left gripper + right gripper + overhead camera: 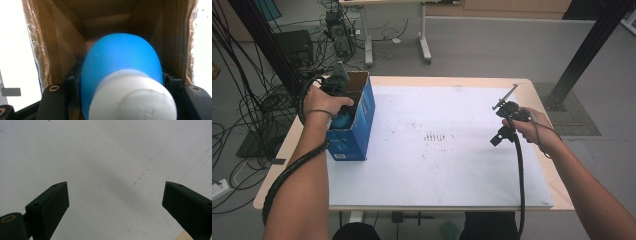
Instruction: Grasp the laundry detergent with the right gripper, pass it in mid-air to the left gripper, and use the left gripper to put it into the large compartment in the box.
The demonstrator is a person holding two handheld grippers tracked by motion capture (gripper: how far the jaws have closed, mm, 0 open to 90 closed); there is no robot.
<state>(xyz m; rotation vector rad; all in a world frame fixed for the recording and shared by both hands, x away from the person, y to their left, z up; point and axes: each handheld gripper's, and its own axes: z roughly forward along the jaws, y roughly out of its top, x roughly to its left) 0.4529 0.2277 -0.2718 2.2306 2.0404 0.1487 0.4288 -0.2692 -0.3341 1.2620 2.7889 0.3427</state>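
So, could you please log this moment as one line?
left hand-held gripper: shut on bottle, inside box | right hand-held gripper: open, empty

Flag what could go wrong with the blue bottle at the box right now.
1. The left gripper clamps the blue bottle on its rounded body, so it might slip or twist.
2. The bottle sits between close cardboard walls of the blue box; it may snag and drag or tip the box.
3. The right gripper is open over the white mat, not steadying the box.

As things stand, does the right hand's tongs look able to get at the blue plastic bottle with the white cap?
Probably not directly: the blue plastic bottle sits inside the blue cardboard box, clamped by the left tongs, while the open right tongs hover across the table.
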